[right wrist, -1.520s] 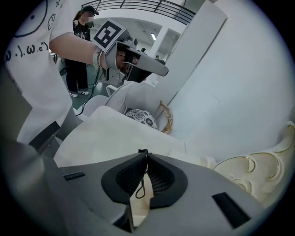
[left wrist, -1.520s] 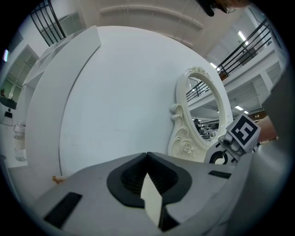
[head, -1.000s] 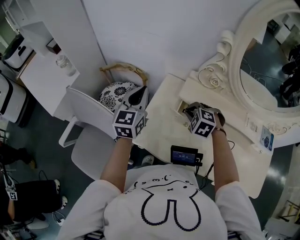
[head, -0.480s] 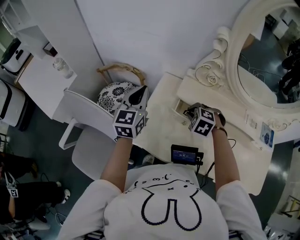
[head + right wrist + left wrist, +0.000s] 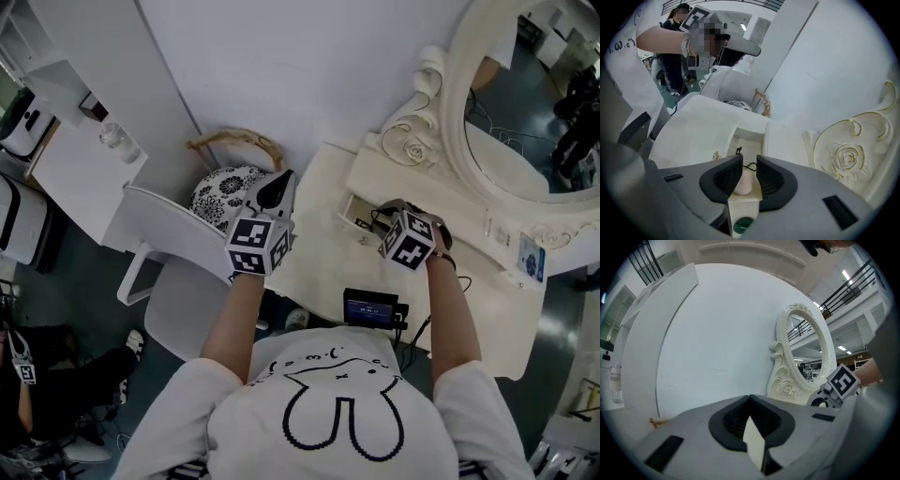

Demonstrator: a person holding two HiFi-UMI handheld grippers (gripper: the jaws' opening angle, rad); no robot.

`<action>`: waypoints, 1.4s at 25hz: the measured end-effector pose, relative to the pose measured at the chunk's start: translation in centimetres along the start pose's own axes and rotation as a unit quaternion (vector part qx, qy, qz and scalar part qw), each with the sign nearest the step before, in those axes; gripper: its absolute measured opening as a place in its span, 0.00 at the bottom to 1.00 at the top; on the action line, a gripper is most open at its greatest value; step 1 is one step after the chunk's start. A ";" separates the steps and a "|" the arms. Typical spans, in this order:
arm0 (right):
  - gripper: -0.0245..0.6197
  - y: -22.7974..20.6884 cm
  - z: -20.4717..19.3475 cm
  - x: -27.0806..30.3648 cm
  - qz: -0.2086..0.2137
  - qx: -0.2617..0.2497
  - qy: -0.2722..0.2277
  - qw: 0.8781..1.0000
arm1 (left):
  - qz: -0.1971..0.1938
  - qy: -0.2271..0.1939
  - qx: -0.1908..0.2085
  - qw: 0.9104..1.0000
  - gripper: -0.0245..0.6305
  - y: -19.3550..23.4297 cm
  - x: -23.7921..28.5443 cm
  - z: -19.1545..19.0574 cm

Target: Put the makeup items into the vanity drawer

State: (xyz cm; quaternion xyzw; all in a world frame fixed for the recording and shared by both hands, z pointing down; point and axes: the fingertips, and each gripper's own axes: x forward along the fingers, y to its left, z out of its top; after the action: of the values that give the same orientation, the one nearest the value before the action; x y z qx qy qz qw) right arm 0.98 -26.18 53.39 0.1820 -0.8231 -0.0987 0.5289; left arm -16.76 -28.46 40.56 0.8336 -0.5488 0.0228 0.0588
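Over the open drawer (image 5: 751,139), the right gripper (image 5: 749,159) has just been opening and is narrowly parted, with a pale pink item (image 5: 743,185) between its jaws. A black cord (image 5: 749,166) lies inside. The left gripper (image 5: 749,398), left of the drawer, is closed and empty.

Two tongs, the left tongs (image 5: 278,184) and the right tongs (image 5: 379,218); one open drawer (image 5: 749,138), one pale pink makeup item (image 5: 743,183), one oval mirror (image 5: 525,103), one white chair (image 5: 178,305), one small screen (image 5: 368,307)
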 end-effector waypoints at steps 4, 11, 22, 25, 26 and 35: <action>0.17 -0.7 0.1 -1.4 -0.022 0.024 -0.020 0.999 | -0.011 -0.002 0.000 1.000 0.04 -1.1 0.4 0.2; 0.17 -1.3 -1.2 -4.2 -0.048 0.079 -0.051 0.994 | -0.036 -0.005 0.001 0.999 0.04 -4.1 1.2 0.5; 0.03 -2.8 -4.2 -9.0 -0.113 0.217 -0.124 0.962 | -0.076 -0.006 0.002 0.997 0.04 -8.8 3.0 0.8; 0.03 -3.9 -6.1 -10.8 -0.149 0.274 -0.153 0.938 | -0.088 -0.005 0.001 0.996 0.04 -10.2 3.6 0.7; 0.03 -4.2 -6.8 -11.4 -0.161 0.294 -0.164 0.928 | -0.092 -0.004 0.001 0.996 0.04 -10.7 3.8 0.6; 0.03 -4.1 -13.7 -14.3 -0.202 0.391 -0.167 0.882 | -0.125 0.002 0.004 0.992 0.04 -14.8 6.0 0.2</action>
State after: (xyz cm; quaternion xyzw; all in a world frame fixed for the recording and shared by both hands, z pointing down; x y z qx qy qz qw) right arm 19.49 -23.73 45.78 0.5174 -0.8161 0.0974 0.2382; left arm -0.77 -28.14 39.88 0.8960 -0.4396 0.0189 0.0594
